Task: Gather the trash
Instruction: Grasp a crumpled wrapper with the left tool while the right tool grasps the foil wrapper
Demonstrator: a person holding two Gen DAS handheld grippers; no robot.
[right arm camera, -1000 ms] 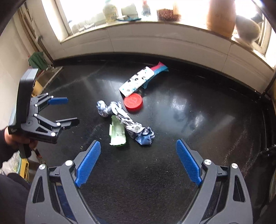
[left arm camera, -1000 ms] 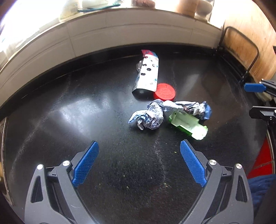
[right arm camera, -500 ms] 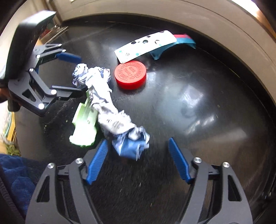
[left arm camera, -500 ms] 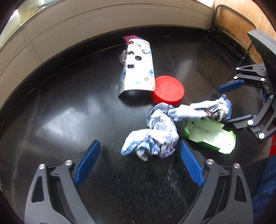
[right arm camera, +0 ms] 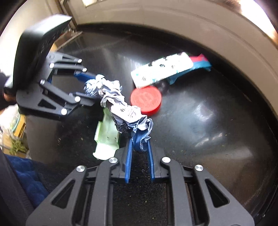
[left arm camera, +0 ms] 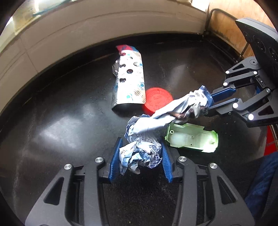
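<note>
A long crumpled silver-blue wrapper (left arm camera: 156, 120) lies stretched across the black counter (left arm camera: 60, 121). My left gripper (left arm camera: 141, 142) is closing, its blue pads pressed on both sides of the wrapper's balled end (left arm camera: 140, 156). My right gripper (right arm camera: 139, 140) is closing too, pinching the wrapper's dark blue end (right arm camera: 141, 137). Each gripper shows in the other's view: the right gripper (left arm camera: 210, 102) and the left gripper (right arm camera: 92, 88). Beside the wrapper are a red lid (left arm camera: 157, 100), a green plastic shell (left arm camera: 191, 137) and a flat white dotted packet (left arm camera: 129, 83).
A pale tiled wall (left arm camera: 86, 34) curves along the counter's far edge. A black metal rack (left arm camera: 217, 15) stands against a wooden panel at the far right. Blue fabric (left arm camera: 260, 182) is at the near right edge. A sink edge (right arm camera: 69, 40) shows at the far left.
Both grippers came down onto the wrapper and their jaws narrowed from wide open onto its two ends. The end in the right gripper has lifted off the counter.
</note>
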